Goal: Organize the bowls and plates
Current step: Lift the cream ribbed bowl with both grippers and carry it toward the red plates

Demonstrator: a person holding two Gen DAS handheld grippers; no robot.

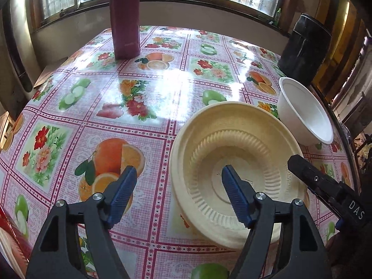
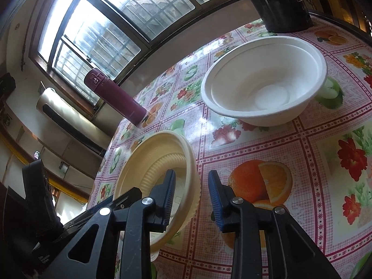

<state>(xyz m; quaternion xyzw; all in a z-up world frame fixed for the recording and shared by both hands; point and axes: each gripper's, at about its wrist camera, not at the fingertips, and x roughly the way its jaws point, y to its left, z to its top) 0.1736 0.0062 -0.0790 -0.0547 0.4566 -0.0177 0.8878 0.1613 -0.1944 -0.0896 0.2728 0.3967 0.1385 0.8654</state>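
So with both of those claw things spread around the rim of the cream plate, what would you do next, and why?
Probably draw both back off the cream plate. It sits flat on the tablecloth, and the left gripper and right gripper each stand open astride its rim, pressing nothing. Then the white bowl beside it looks like the next piece to sort.

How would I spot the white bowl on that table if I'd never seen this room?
Find the table with the fruit-and-flower tablecloth under the window. Near its far edge stands a tall black container; the white bowl sits just before it. It is deep, smooth and white, unlike the cream ribbed plates nearby.
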